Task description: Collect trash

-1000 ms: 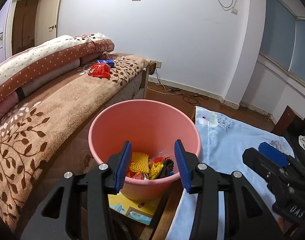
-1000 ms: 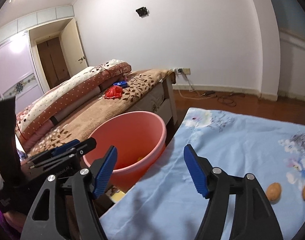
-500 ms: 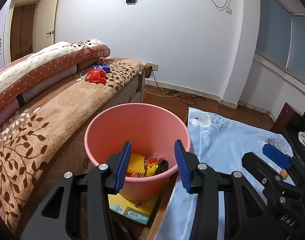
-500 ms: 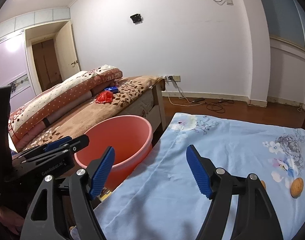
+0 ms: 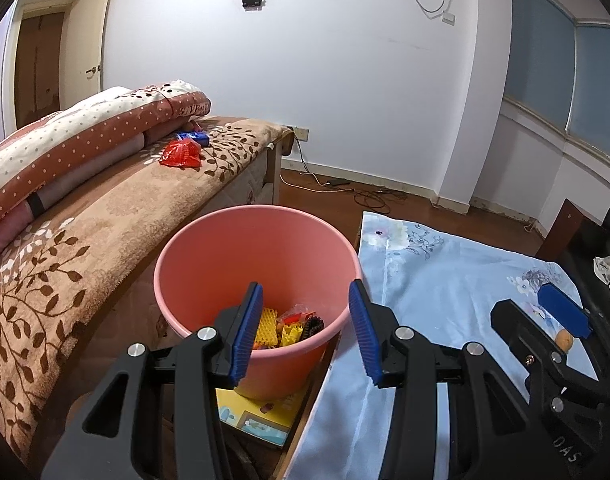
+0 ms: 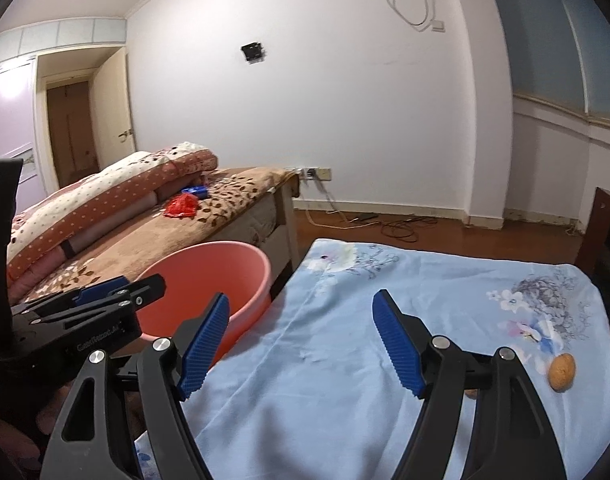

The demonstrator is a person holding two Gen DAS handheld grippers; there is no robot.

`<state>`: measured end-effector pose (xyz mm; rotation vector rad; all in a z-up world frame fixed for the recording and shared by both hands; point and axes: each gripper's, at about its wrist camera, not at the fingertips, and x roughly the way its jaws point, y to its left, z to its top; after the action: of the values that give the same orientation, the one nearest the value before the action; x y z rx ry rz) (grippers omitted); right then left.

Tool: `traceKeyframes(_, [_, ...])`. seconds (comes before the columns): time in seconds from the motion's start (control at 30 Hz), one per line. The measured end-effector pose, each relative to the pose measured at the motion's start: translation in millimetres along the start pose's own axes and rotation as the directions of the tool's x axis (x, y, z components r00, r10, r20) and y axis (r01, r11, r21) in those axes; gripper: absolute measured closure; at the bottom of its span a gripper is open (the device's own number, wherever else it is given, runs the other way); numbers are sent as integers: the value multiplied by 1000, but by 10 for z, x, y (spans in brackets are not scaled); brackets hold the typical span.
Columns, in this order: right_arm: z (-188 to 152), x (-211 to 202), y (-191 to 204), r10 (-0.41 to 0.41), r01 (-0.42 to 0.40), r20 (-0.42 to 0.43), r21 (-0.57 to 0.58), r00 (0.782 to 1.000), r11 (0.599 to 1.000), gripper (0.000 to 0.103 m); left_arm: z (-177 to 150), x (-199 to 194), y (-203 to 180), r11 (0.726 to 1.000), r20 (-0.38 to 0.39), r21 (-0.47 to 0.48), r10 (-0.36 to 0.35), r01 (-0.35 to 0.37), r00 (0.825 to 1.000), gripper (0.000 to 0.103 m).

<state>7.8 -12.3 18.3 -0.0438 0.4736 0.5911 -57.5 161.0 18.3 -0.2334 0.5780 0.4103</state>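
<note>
Left wrist view: the left gripper (image 5: pixel 305 332) hangs level over the pink bucket (image 5: pixel 209 256) of trash (image 5: pixel 289 328), jaws wide, empty. The right gripper (image 6: pixel 301 344), equally wide, hovers above the blue cloth (image 6: pixel 345 400); 1 nut (image 6: pixel 561 367) beside it.

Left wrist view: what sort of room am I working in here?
Most likely a home bedroom. A bed with a brown leaf-patterned blanket and a folded polka-dot quilt runs along one side, a wooden door stands behind it, and a pink plastic bucket holding trash sits beside a table under a light blue floral cloth.
</note>
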Motion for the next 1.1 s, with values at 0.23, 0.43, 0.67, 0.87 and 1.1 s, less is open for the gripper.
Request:
traceKeyframes(0.23, [-16,-68,-29,-34,33,16,17,999,999,30,-33,-8,-49,1000,0,9,-11,11,1000,58])
traceKeyframes(0.43, [-17,-106,-35,-26,26,8,18,1000,1000,30,-44,-37,-97,1000,10,21,-22,22,1000,58])
traceKeyframes(0.67, [-23,-130,-67,-20,20,-8,22,1000,1000,30,-52,-47,-147,999,11,34,-34,34,999,58])
traceKeyframes(0.87, [-20,-107,-91,-37,38,-31,16,999,999,30,-53,-56,-188,998,7,43,-40,40,999,58])
traceKeyframes(1.1, [-27,-71,-112,-40,41,-57,17,998,999,30,-58,-44,-202,998,3,46,-42,42,999,58])
